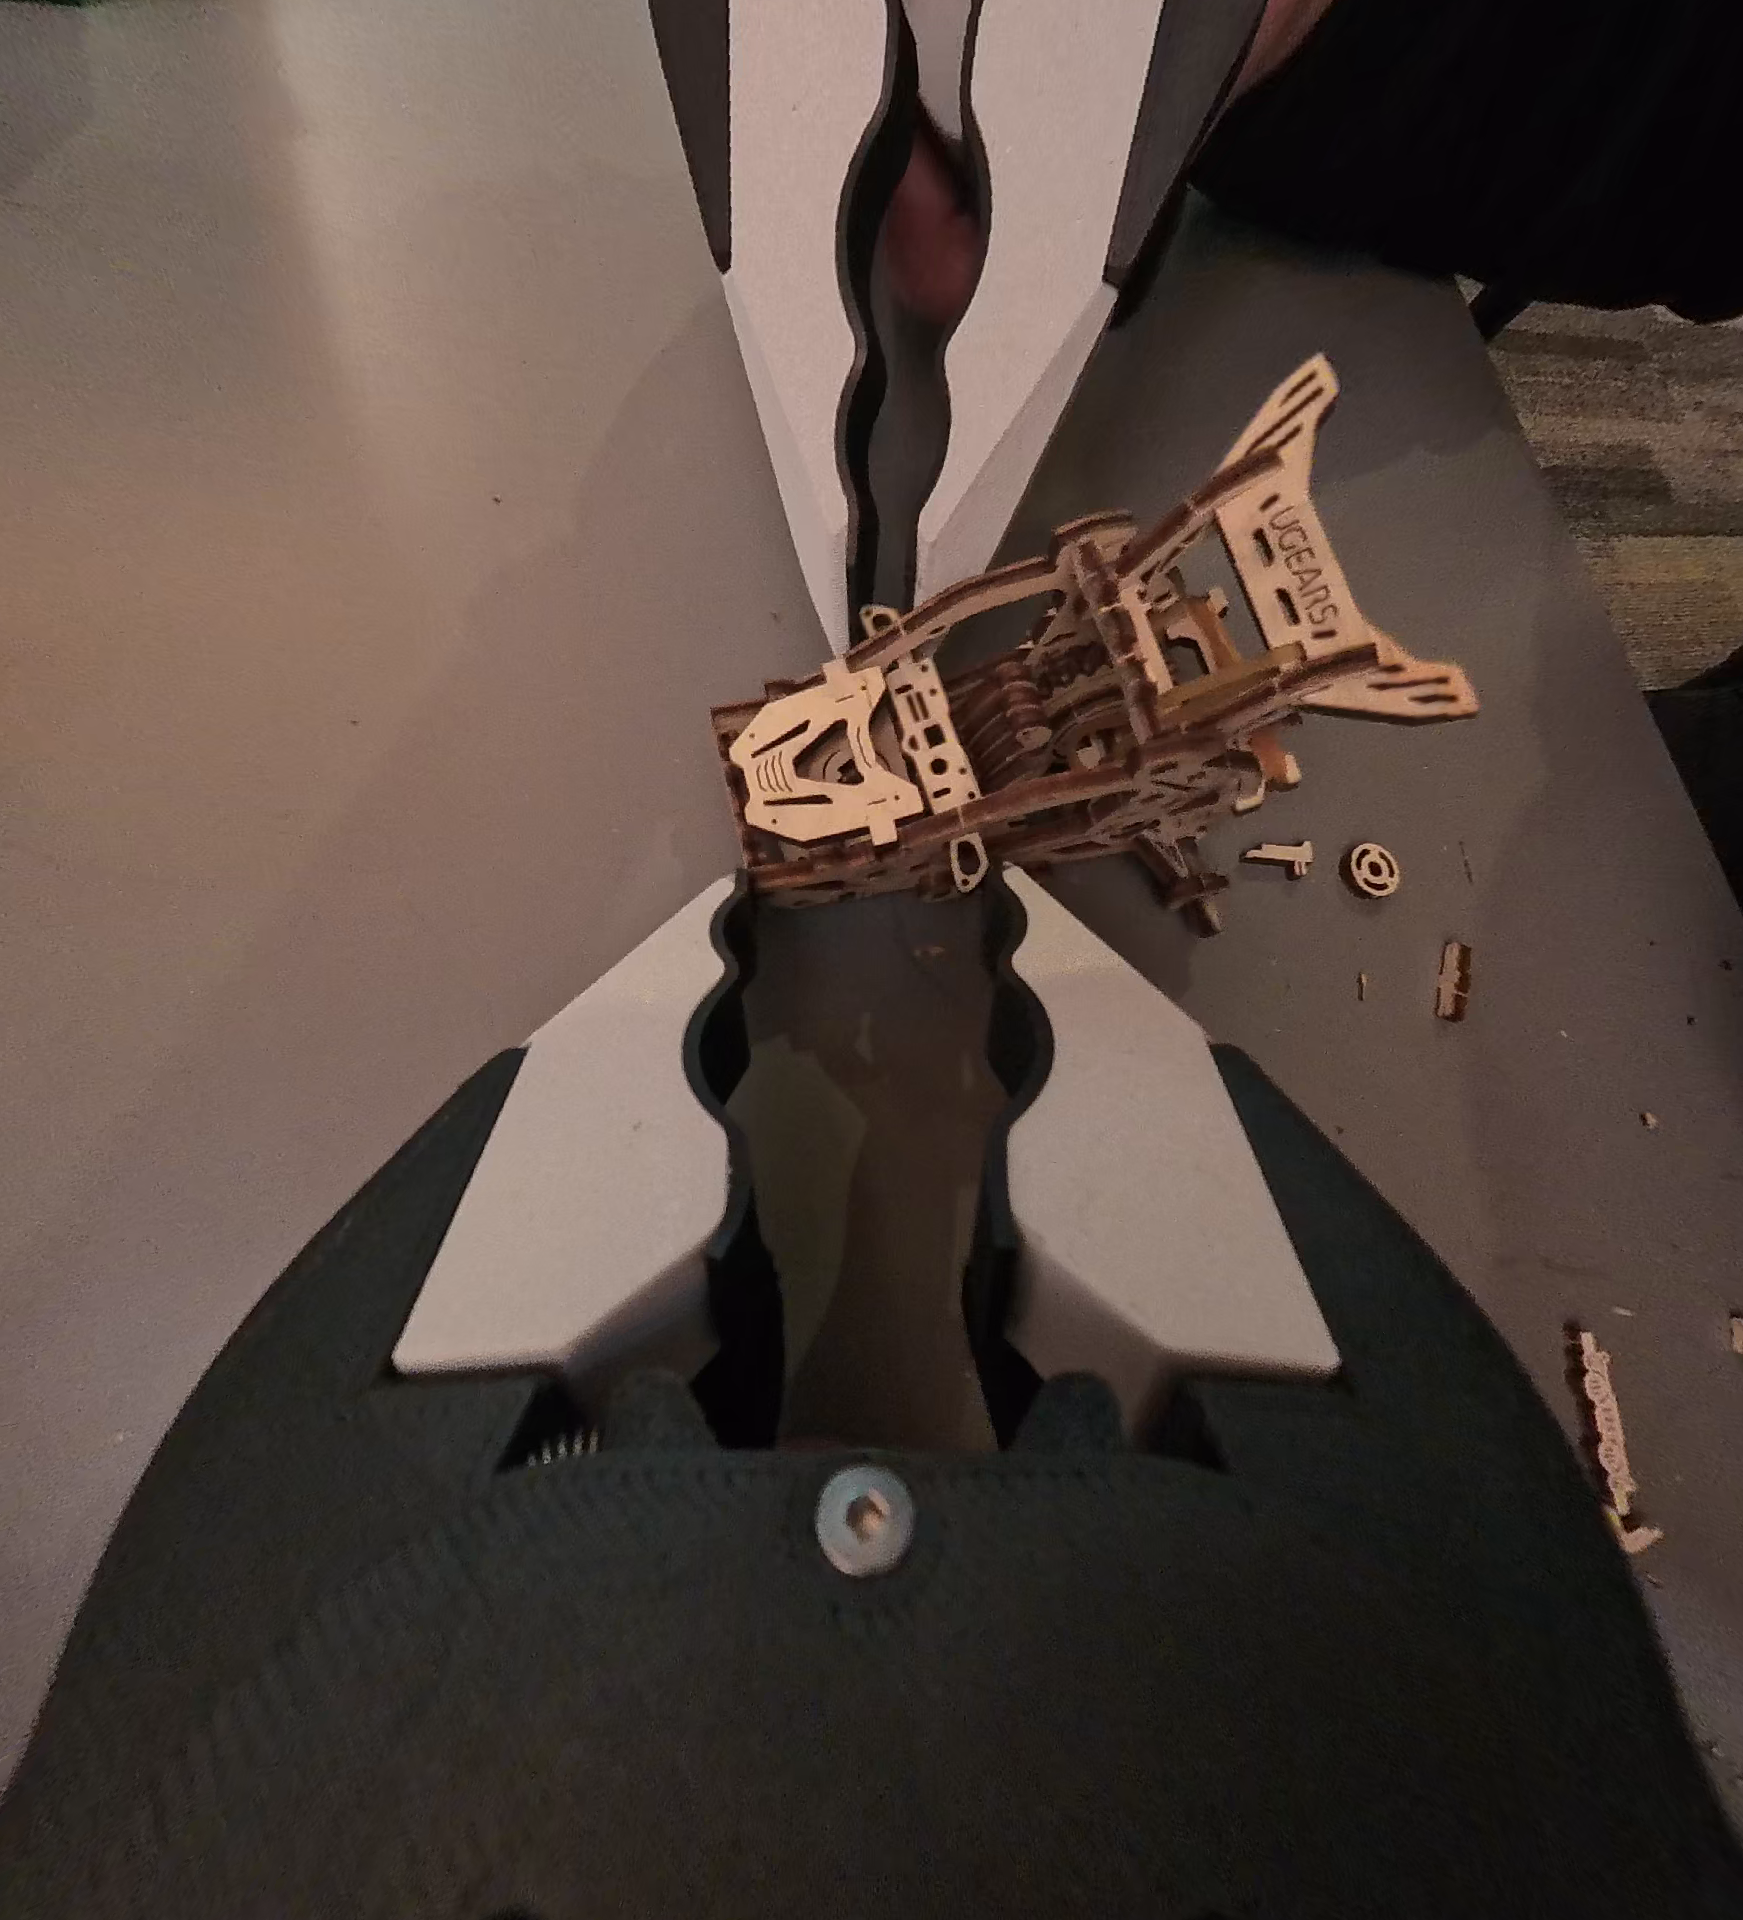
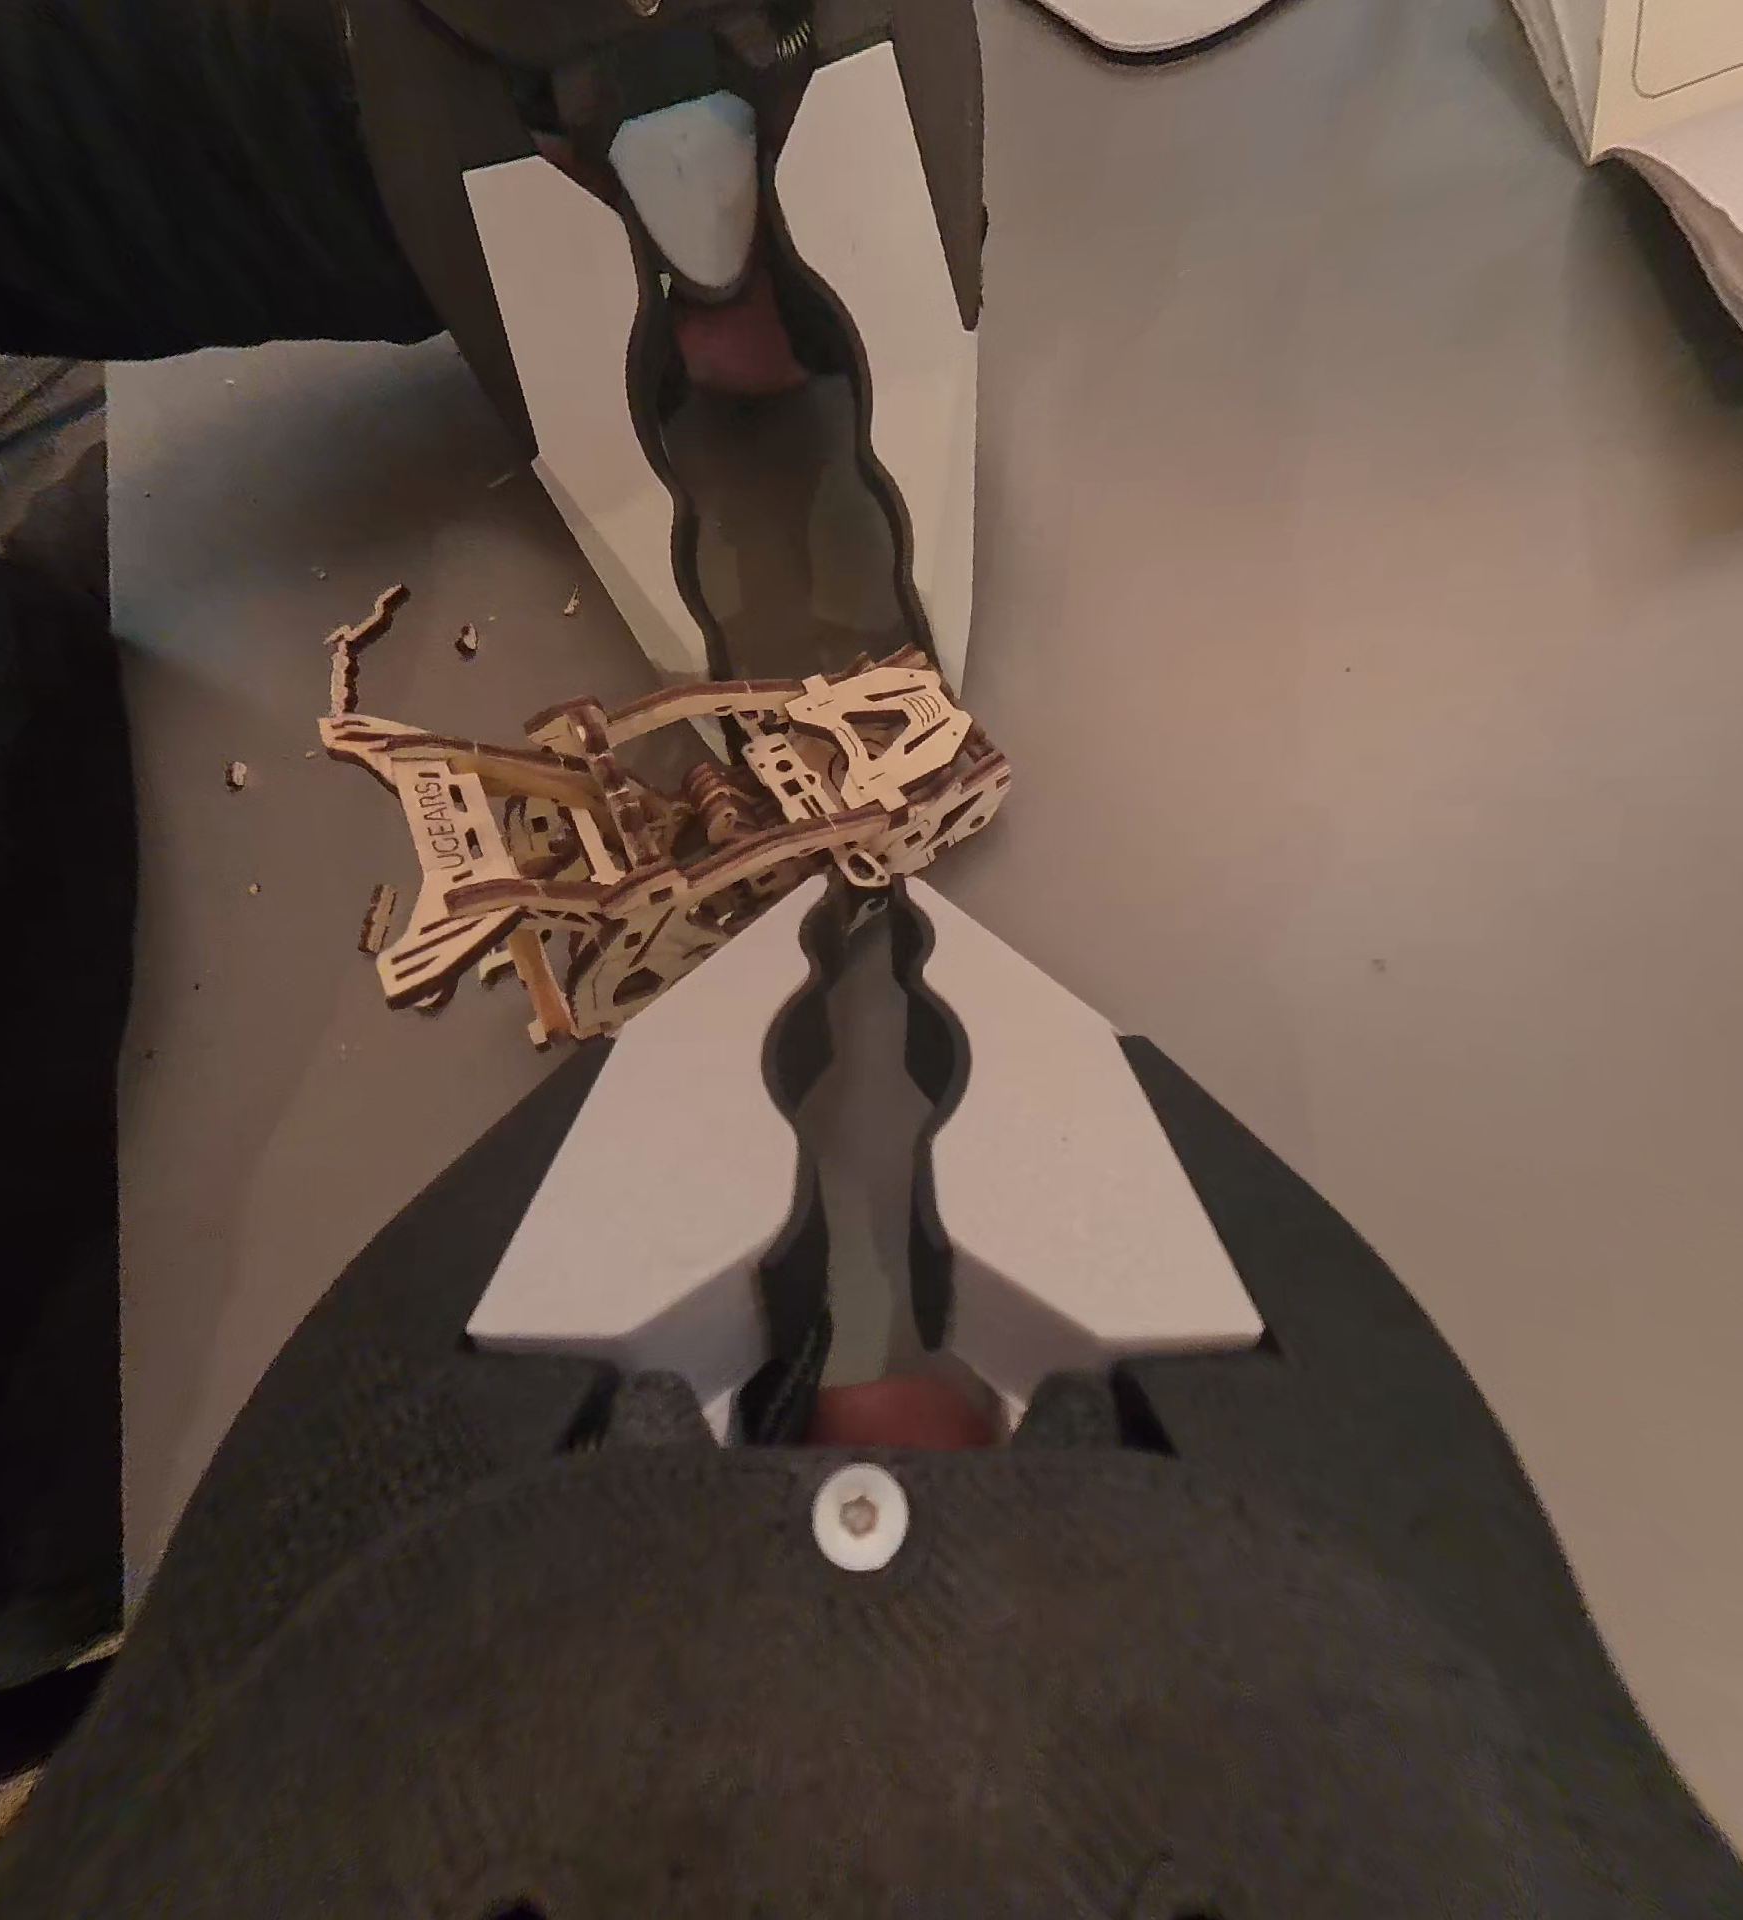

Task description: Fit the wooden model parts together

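My left hand-held gripper (image 1: 872, 894) is gripping the pale laser-cut wooden model frame (image 1: 1033, 727) on the grey surface (image 1: 275, 623); my right hand-held gripper (image 2: 862, 894) is pinching its small side tab.

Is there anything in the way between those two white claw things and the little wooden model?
Nothing visible. The left gripper and right gripper already meet the pale laser-cut wooden model from opposite sides. Loose wooden scraps lie off to one side on the grey table, clear of both.
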Tool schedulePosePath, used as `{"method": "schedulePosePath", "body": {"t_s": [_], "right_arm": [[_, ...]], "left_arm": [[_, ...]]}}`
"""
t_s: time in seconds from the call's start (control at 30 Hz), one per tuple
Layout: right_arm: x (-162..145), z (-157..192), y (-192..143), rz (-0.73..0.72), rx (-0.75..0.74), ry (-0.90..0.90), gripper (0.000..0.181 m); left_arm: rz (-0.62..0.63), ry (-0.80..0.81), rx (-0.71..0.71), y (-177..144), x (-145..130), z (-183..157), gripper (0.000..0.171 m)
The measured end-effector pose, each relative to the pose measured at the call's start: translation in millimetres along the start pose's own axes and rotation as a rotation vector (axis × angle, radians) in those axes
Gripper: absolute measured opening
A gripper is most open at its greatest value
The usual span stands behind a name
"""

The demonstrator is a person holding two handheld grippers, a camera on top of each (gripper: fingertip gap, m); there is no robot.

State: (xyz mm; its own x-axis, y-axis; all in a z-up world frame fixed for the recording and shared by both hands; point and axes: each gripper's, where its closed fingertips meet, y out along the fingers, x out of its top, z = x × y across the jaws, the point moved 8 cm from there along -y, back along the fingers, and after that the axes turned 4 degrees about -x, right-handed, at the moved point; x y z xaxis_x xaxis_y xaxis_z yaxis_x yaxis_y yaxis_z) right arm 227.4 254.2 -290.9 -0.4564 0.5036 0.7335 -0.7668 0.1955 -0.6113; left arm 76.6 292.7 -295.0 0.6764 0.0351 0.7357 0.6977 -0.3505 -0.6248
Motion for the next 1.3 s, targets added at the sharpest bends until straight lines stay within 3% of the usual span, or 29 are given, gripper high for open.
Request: {"method": "schedulePosePath", "body": {"t_s": [0.23, 0.57, 0.93, 0.97, 1.0, 1.3], "right_arm": [[0, 2, -2, -0.016, -0.006, -0.023, 0.008], [1, 1, 0, -0.012, -0.017, -0.008, 0.005], [1, -2, -4, -0.035, 0.009, 0.027, 0.011], [1, -2, -5, -0.033, 0.008, 0.022, 0.011], [1, -3, -5, -0.033, 0.001, 0.018, 0.01], [3, -13, -18, 0.044, -0.066, -0.082, 0.032]], "left_arm": [[-0.017, -0.036, -0.002, -2, -2, -3, 0.052], [-0.017, -0.05, 0.041, -3, -3, -3, 0.037], [-0.015, -0.048, 0.043, 0, -1, -1, 0.034], [-0.014, -0.045, 0.039, 0, -1, -1, 0.029], [-0.011, -0.03, 0.009, 0, -1, -4, 0.0], [-0.019, -0.049, 0.052, 0, 0, -1, 0.026]]}}
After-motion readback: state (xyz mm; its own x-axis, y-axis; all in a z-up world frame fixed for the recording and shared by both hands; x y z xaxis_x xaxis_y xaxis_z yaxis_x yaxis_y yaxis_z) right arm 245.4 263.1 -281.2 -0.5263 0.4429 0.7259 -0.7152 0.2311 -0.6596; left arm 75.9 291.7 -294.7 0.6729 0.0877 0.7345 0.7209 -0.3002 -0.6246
